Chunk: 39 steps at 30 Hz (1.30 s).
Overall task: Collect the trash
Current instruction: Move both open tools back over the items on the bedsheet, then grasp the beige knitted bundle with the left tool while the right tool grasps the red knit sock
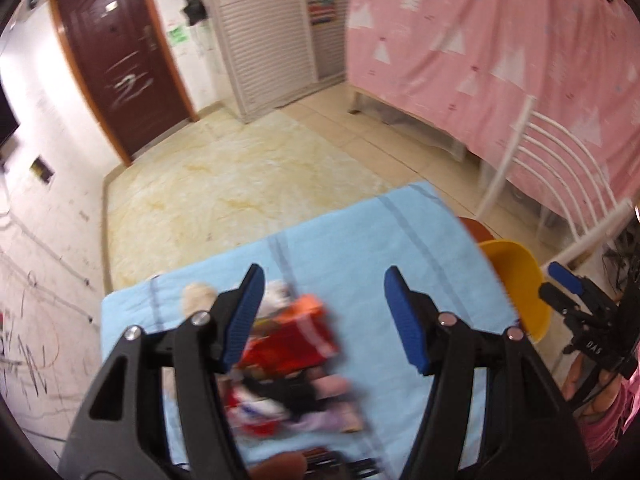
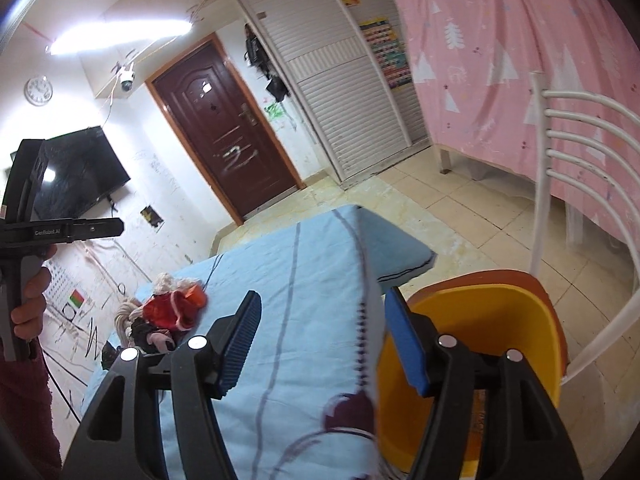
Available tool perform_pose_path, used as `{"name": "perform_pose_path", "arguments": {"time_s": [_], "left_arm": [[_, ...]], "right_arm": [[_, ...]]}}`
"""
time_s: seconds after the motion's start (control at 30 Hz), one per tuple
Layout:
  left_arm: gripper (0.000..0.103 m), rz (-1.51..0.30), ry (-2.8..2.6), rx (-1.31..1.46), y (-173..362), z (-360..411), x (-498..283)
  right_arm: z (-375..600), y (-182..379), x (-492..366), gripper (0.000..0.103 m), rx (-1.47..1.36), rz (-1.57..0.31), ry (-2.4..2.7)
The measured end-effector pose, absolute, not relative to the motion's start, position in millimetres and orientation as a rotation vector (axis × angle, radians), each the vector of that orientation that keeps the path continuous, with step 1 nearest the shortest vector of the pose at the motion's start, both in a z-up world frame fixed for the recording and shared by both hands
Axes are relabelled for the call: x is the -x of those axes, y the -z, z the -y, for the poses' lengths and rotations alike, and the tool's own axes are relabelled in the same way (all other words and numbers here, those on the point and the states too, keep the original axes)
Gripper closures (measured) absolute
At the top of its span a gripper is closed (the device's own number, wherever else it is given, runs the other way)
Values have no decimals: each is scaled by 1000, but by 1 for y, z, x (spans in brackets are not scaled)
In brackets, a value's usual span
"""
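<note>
A pile of trash (image 1: 296,356) lies on the light blue cloth-covered table (image 1: 352,240): red and orange wrappers, crumpled white paper and dark bits, blurred. My left gripper (image 1: 324,312) is open just above the pile, its left finger over the pile's edge. The pile also shows in the right wrist view (image 2: 168,312) at the table's far left. My right gripper (image 2: 320,336) is open and empty over the table's right edge, beside a yellow bin (image 2: 472,364). The bin shows in the left wrist view (image 1: 516,284) too.
A white metal chair (image 2: 580,184) stands right of the bin. A pink curtain (image 2: 520,60) hangs at the right. A brown door (image 2: 228,128), a white louvred wardrobe (image 2: 344,92) and a wall TV (image 2: 80,172) lie beyond the tiled floor (image 1: 240,184).
</note>
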<state>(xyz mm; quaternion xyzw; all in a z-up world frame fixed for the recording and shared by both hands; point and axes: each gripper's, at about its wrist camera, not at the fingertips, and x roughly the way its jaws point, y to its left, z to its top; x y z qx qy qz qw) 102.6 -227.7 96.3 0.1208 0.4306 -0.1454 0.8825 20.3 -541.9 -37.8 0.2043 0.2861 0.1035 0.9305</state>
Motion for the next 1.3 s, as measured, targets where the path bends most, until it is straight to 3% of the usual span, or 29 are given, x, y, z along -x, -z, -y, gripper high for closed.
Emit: {"name": "perform_pose_path", "arguments": {"time_s": [0.6, 0.77, 1.13, 1.3], "left_arm": [[43, -995, 171, -100, -55, 72, -115], [30, -1039, 180, -37, -34, 51, -116], [30, -1162, 229, 107, 14, 41, -111], [53, -1165, 246, 136, 22, 42, -107]], "right_arm": [[411, 24, -85, 44, -254, -694, -364], [385, 23, -95, 42, -228, -713, -404], [341, 30, -111, 38, -182, -779, -491], [321, 41, -123, 35, -137, -827, -506]]}}
